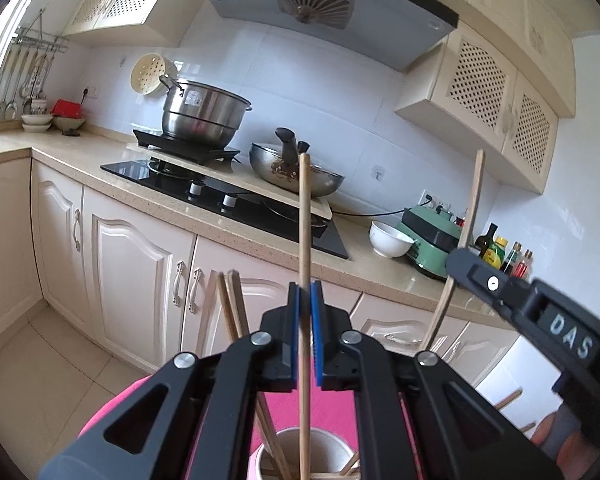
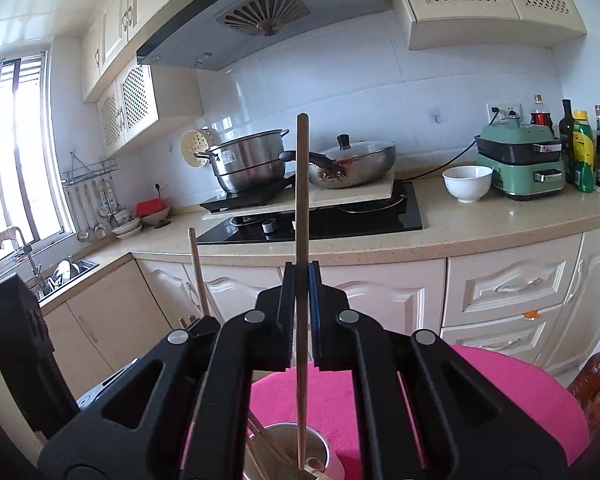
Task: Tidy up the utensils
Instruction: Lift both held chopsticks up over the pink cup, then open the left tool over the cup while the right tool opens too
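chopstick [image 1: 305, 240] upright between left fingers [image 1: 293, 320]

Both wrist views look forward and slightly downward along their own black fingers toward the cooktop [image 1: 228, 204] [image 2: 324, 220], the landmark. The left wrist view stands to the right of it, facing it obliquely, counter [image 1: 112, 160] receding leftward. The right wrist view faces it nearly square-on. Each sits close over a pink surface [image 1: 332, 408] [image 2: 340, 396], well apart from the cooktop. Shared: cooktop, steel pot [image 1: 202, 114] [image 2: 252, 164], range hood [image 1: 316, 4] [image 2: 260, 12], white bowl [image 1: 390, 238] [image 2: 467, 182].
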### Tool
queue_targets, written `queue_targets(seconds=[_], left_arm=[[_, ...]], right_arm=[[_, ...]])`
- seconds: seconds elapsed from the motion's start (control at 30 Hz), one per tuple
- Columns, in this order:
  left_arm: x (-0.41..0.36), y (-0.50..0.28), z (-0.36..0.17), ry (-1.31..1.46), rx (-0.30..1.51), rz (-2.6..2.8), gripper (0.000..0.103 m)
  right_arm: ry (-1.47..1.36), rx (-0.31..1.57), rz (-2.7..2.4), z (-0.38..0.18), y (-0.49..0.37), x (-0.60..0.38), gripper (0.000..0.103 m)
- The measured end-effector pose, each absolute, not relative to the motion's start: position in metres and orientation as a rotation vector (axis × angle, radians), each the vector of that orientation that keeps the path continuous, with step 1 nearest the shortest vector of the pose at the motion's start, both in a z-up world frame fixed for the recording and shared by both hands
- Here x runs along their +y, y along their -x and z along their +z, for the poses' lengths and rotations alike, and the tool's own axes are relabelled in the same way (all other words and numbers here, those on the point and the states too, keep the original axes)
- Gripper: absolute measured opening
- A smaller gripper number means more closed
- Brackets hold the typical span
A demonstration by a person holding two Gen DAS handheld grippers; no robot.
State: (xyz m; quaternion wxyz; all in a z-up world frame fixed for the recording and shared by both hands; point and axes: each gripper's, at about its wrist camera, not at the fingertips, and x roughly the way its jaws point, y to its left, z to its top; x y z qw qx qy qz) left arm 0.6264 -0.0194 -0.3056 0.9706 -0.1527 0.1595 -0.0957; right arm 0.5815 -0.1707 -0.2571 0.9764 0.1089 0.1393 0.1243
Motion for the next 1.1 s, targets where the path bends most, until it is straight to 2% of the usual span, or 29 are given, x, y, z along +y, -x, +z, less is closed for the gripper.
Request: queue_targets(seconds=[0.63, 0.67, 0.73, 0.77, 0.93, 1.1], left_arm=[[-0.022, -0.612, -0.336, 0.285, 0.355, -0.158, 0.007], [-0.022, -0.611, -0.336, 0.286, 0.359, -0.158, 0.008], [-0.022, -0.61, -0.334, 0.285, 0.364, -0.152, 0.021], [-0.021, -0.609, -0.333, 0.29, 0.365, -0.153, 0.025], [-0.023, -0.605, -0.327, 0.28, 0.384, -0.169, 0.027], [-0.022, -0.595, -0.313, 0.29, 0.389, -0.174, 0.035]], right_arm=[[-0.207, 0.281, 0.232, -0.277, -0.577, -0.169, 0.007], [-0.206, 0.284, 0.233, -0.277, -0.576, -0.169, 0.007], [-0.203, 0.287, 0.231, -0.276, -0.575, -0.168, 0.007], [-0.199, 0.289, 0.231, -0.276, -0.574, -0.168, 0.007], [-0.201, 0.291, 0.233, -0.27, -0.57, -0.17, 0.007], [-0.197, 0.286, 0.246, -0.258, -0.564, -0.173, 0.008]])
